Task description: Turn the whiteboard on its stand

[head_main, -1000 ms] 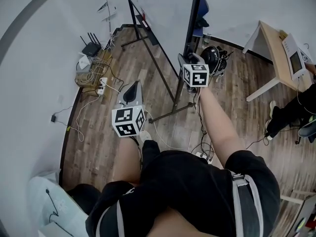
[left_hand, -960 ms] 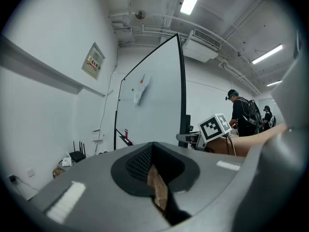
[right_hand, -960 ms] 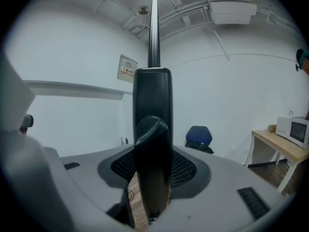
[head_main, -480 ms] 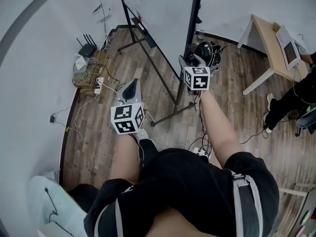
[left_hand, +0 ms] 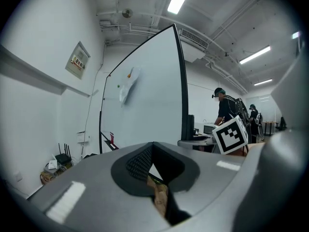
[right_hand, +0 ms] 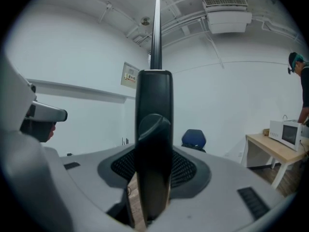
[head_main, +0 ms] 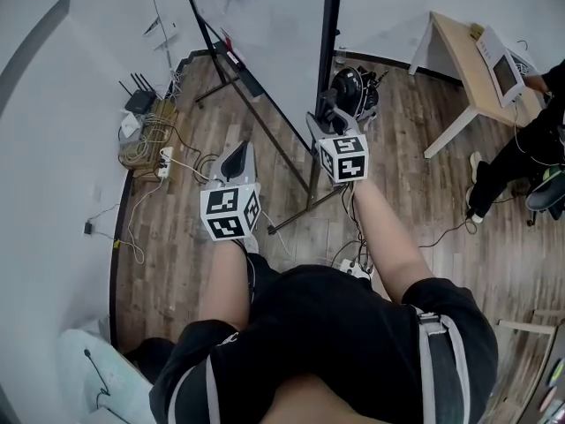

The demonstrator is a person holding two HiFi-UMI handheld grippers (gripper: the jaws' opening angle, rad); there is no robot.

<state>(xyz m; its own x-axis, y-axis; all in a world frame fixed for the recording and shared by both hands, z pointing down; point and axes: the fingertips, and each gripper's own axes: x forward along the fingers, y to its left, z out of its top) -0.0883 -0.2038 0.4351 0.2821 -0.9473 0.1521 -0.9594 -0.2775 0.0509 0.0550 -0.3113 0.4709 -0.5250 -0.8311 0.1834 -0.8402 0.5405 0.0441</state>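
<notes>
The whiteboard (head_main: 269,34) stands on a black-framed stand and fills the middle of the left gripper view (left_hand: 145,100). My right gripper (head_main: 325,118) is shut on the board's black side post (head_main: 330,25). That post, with a round knob on it, runs up between the jaws in the right gripper view (right_hand: 153,129). My left gripper (head_main: 237,155) hangs in the air left of the board's lower rail (head_main: 256,87), apart from it. Its jaws are together with nothing in them (left_hand: 153,166).
The stand's foot bar (head_main: 305,212) lies on the wood floor under my right arm. A router and tangled cables (head_main: 141,117) sit by the left wall. A black bag (head_main: 353,91) lies behind the post. At the right is a wooden table (head_main: 455,60) with a person (head_main: 521,157) beside it.
Both grippers have travelled sideways across the room, the right one still clamped on the post. In the head view the board's rail, the router and the table have all slid leftward and up.
</notes>
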